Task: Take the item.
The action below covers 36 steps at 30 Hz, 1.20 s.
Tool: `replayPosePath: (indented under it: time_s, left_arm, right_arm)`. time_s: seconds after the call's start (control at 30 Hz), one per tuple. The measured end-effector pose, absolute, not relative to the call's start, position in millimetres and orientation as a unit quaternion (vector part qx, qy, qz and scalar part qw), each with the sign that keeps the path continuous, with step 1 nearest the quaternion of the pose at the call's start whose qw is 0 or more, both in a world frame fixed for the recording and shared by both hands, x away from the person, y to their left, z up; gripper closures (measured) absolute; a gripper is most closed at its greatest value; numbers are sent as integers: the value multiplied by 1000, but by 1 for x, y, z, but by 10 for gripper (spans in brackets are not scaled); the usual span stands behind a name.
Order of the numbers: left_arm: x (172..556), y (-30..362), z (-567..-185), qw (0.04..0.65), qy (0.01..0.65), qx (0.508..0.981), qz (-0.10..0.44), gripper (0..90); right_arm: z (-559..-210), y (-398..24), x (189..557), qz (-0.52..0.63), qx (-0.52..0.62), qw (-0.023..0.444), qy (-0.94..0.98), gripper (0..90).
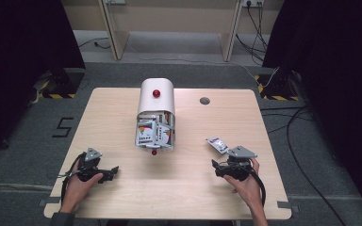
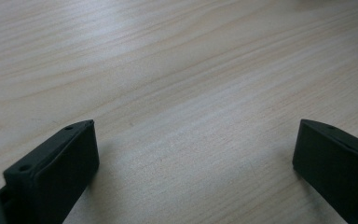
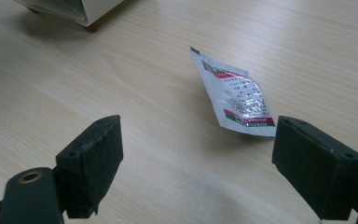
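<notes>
- The right gripper [image 1: 215, 165] sits near the right front of the wooden table [image 1: 122, 197], held by the person's right hand [image 1: 246, 184].
- Its jaws stand wide apart and grasp nothing; in the right gripper view the right gripper [image 3: 198, 154] has only bare wood between its two black pads.
- A small foil sachet [image 3: 237, 95] lies on the table just beyond those jaws, nearer the right-hand jaw, one corner tipped up; it carries red and green bands and small print.
- In the high view the sachet [image 1: 218, 144] rests just beyond the right gripper, well apart from the box.
- The left gripper [image 1: 114, 171] lies near the left front of the table in the left hand [image 1: 79, 184], jaws pointing right.
- In the left gripper view the left gripper [image 2: 196, 149] is released, its jaws spread wide over plain wood, low over the surface.
- A white round-topped box [image 1: 156, 113] with a red knob [image 1: 156, 93] lies in the middle of the table, its open end facing the person and packed with more sachets.
- A round grey cap [image 1: 204, 100] is set in the table to the right of the box, toward the far edge.
</notes>
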<state>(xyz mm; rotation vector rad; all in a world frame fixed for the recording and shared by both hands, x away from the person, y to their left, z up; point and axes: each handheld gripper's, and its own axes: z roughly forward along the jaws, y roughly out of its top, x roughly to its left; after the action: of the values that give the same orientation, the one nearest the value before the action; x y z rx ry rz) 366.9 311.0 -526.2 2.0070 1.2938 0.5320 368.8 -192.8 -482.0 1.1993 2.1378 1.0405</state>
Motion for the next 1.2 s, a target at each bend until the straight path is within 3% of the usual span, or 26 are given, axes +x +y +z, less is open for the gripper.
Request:
replayPosePath:
  time_s: [1.2]
  left_arm:
    - [367,311,-526,341,498,771,204,0]
  right_arm:
    - [-506,-197,348,350,429,227,801,191]
